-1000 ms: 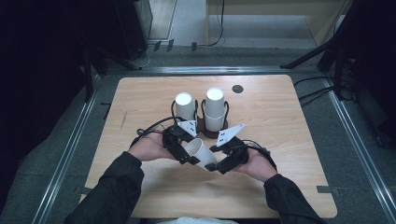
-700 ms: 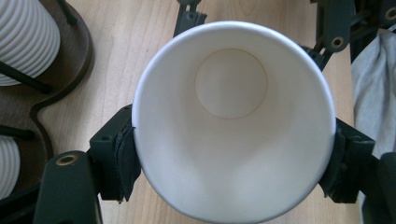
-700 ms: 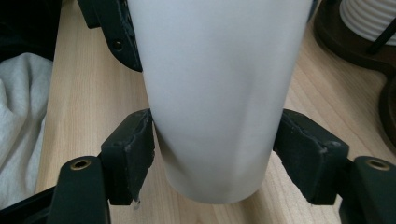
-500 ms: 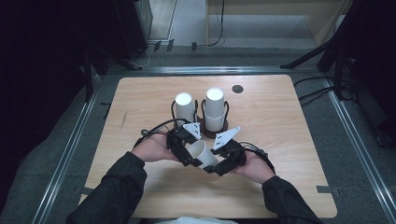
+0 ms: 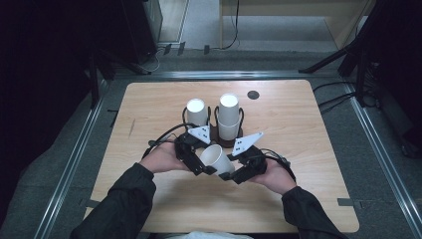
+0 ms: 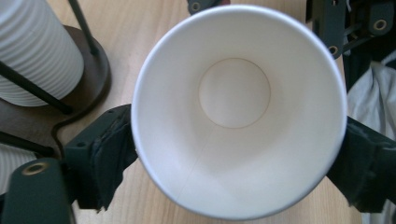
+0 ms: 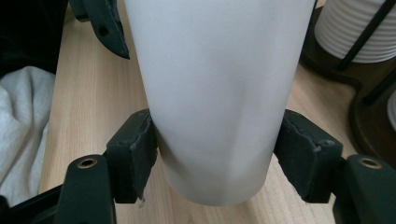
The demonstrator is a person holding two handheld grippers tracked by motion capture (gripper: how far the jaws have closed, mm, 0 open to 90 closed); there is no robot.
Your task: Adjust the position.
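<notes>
On the left of the table (image 5: 149, 104), the left gripper (image 5: 196, 159) comes in from the person's left hand (image 5: 161, 158), its grey plate just near of the rack. In the left gripper view its two pads sit at either side of the cup's (image 6: 238, 107) wide rim, the mouth facing the camera; the jaws have just been opening with the cup between them, and the pads look close against the rim, though whether they press on it cannot be told.

The cup (image 5: 217, 158) lies tilted between the two grippers, above the table's near middle, mouth toward the left one and base toward the right.

Behind it stands a dark rack (image 5: 215, 130) with two stacks of white cups: a shorter stack (image 5: 196, 111) on the left, a taller stack (image 5: 229, 115) on the right.

The right gripper (image 5: 244, 167), in the right hand (image 5: 276, 174), has clamped the cup near its base; in the right gripper view both pads (image 7: 133, 154) press on the narrow end of the cup (image 7: 219, 93), the wall slightly dented.
</notes>
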